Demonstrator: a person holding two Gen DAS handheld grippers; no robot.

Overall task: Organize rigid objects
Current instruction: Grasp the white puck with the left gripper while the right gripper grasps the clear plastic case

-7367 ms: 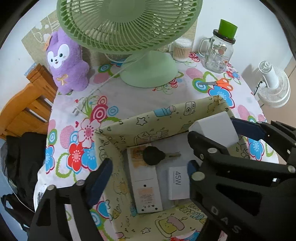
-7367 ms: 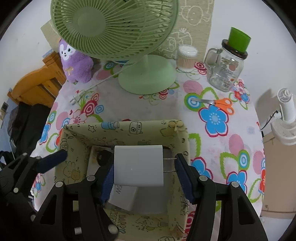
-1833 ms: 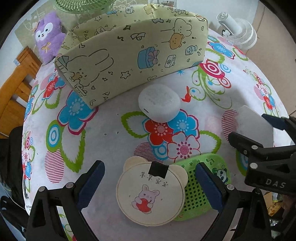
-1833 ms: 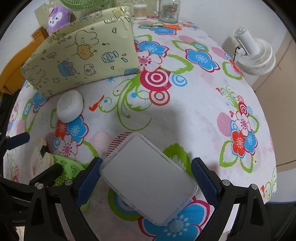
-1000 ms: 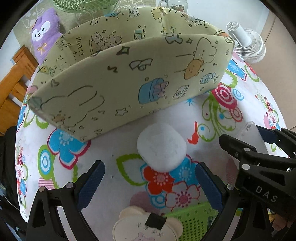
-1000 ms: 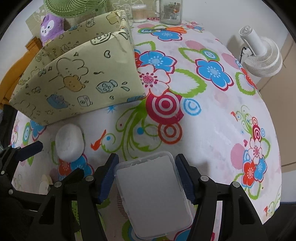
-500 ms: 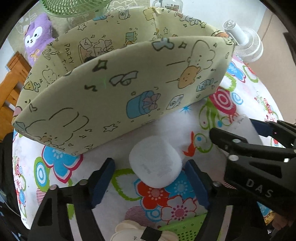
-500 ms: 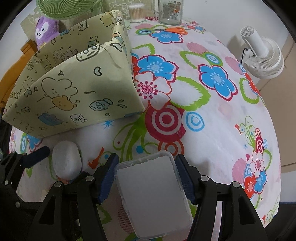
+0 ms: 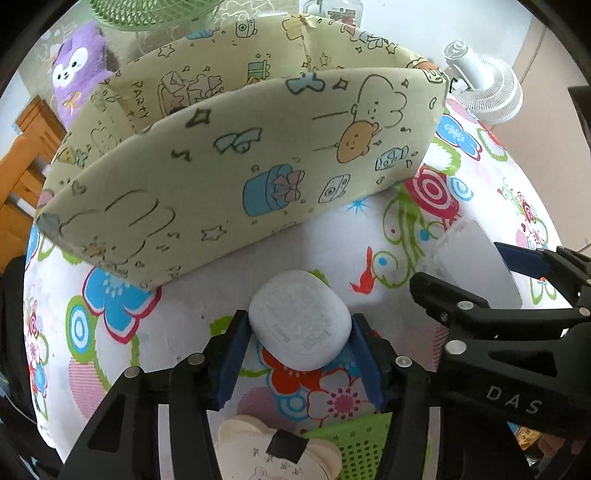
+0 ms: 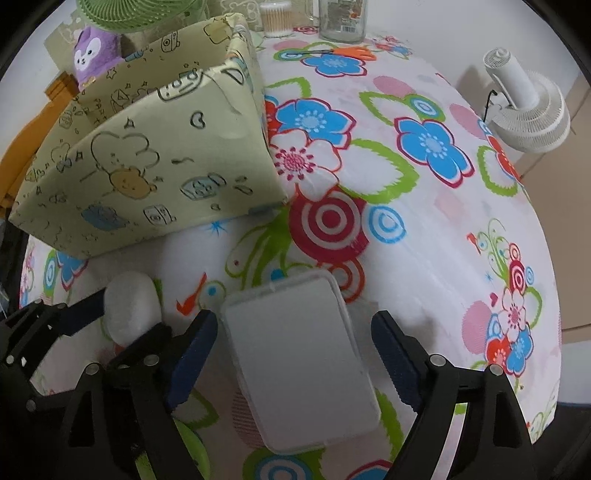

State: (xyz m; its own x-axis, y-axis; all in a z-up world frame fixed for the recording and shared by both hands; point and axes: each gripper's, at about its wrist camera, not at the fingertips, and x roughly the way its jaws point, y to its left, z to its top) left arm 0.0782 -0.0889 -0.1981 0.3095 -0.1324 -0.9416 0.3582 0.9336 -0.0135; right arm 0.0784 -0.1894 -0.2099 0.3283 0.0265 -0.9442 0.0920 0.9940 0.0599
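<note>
A white rounded case (image 9: 299,325) lies on the flowered tablecloth (image 9: 436,206), just in front of the pale yellow fabric box (image 9: 240,166) with cartoon prints. My left gripper (image 9: 299,321) is closing, and its blue pads (image 9: 236,350) touch both sides of the case. In the right wrist view a flat clear plastic box (image 10: 299,362) rests on the cloth between the fingers of my right gripper (image 10: 295,325). Those jaws are opening, with a gap on each side of the box. The case (image 10: 131,306) and the fabric box (image 10: 147,177) show to the left there.
A bear-shaped card (image 9: 273,450) and a green perforated piece (image 9: 351,443) lie near the table's front edge. Behind the fabric box stand a purple plush (image 9: 77,77), a green fan (image 9: 147,11), a glass jar (image 10: 343,18) and scissors (image 10: 343,51). A white fan (image 10: 528,110) stands off the table.
The left jaws have come in from wide apart onto the white case. The right jaws have spread away from the clear box they were gripping, and it now lies loose between them.
</note>
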